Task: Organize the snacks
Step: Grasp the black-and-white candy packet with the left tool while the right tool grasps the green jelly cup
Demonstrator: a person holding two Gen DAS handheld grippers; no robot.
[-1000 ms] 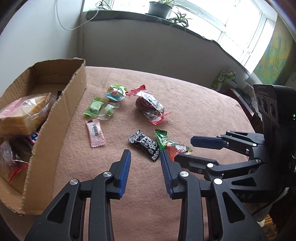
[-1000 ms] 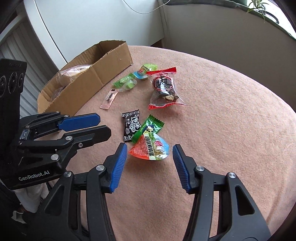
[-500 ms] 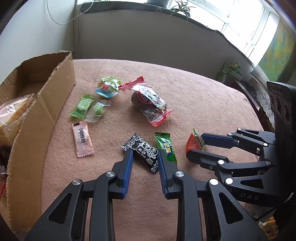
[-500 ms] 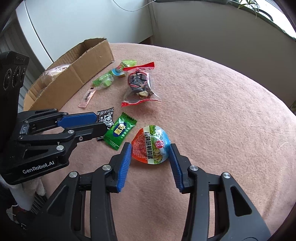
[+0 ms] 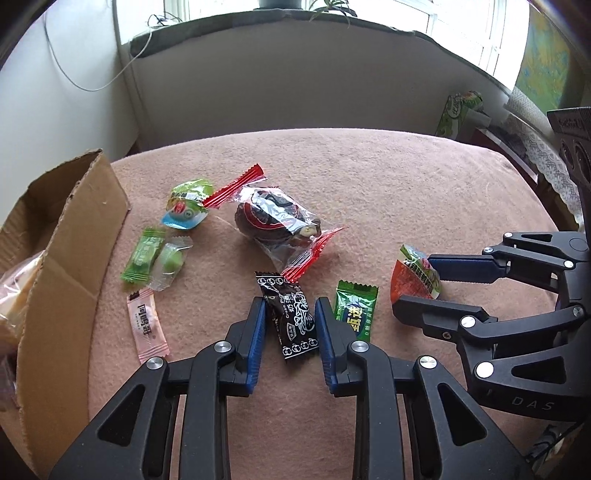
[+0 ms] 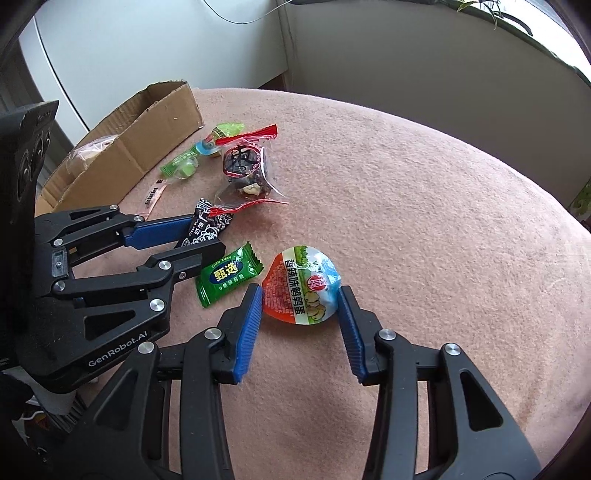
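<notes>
The right gripper (image 6: 300, 301) grips an orange quail-egg pack (image 6: 301, 291) between its blue pads on the pink blanket (image 6: 424, 229), while the left gripper (image 6: 199, 238) straddles a black candy (image 6: 207, 229) beside a green candy (image 6: 229, 278).

Pink blanket (image 5: 388, 192) covers surface. Windowsill (image 5: 280, 26) at 12 o'clock, potted plants (image 5: 328, 7) on it (mostly cropped). White cable (image 5: 88, 81) at 10 o'clock. Green tissue box (image 5: 460, 112) at 2 o'clock.
</notes>
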